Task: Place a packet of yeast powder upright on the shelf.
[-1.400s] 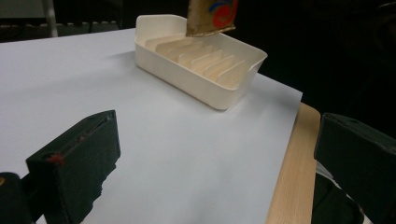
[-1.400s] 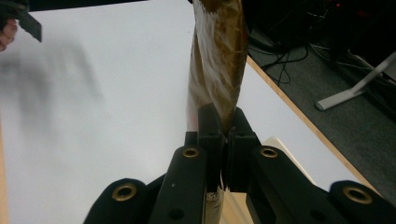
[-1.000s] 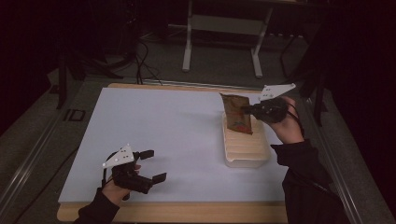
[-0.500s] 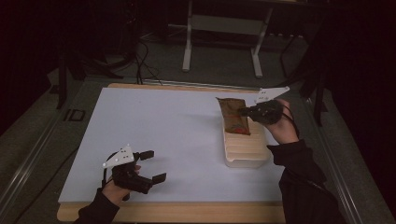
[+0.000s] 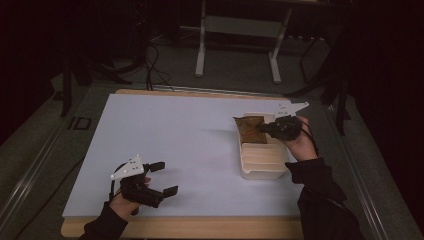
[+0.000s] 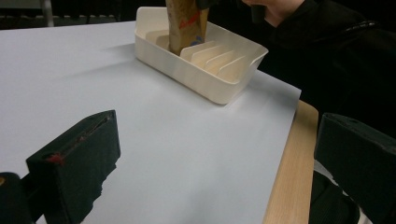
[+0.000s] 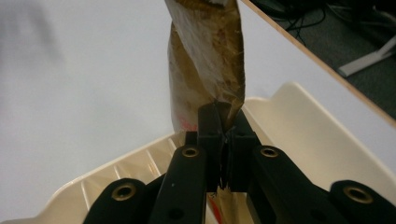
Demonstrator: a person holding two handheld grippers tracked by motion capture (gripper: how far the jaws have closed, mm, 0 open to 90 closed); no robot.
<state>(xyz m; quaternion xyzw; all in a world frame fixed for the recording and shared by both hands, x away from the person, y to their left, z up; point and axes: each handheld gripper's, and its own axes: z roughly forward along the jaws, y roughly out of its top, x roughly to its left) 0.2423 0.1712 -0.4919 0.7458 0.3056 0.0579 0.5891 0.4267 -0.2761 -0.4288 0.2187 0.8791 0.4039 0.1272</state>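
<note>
A brown crinkled snack packet [image 5: 248, 128] [image 6: 187, 23] [image 7: 208, 60] hangs over the far end of a cream slotted tray [image 5: 263, 169] [image 6: 201, 77] [image 7: 299, 135], its lower end inside the tray. My right gripper [image 5: 264, 128] [image 7: 225, 122] is shut on the packet's edge, jaws pinched together over the tray. At the table's near left my left gripper [image 5: 165, 177] [image 6: 205, 154] stands open above the white sheet, nothing between its jaws, far from the tray.
A white sheet [image 5: 175, 140] covers the wooden table [image 5: 200, 227], whose near edge shows as a bare strip. The tray has several upright dividers [image 6: 219, 56]. Beyond the table are a dark floor, cables and a metal stand [image 5: 237, 45].
The right gripper has carried the packet leftward and down toward the tray's far end. The left gripper has stayed in place and open.
</note>
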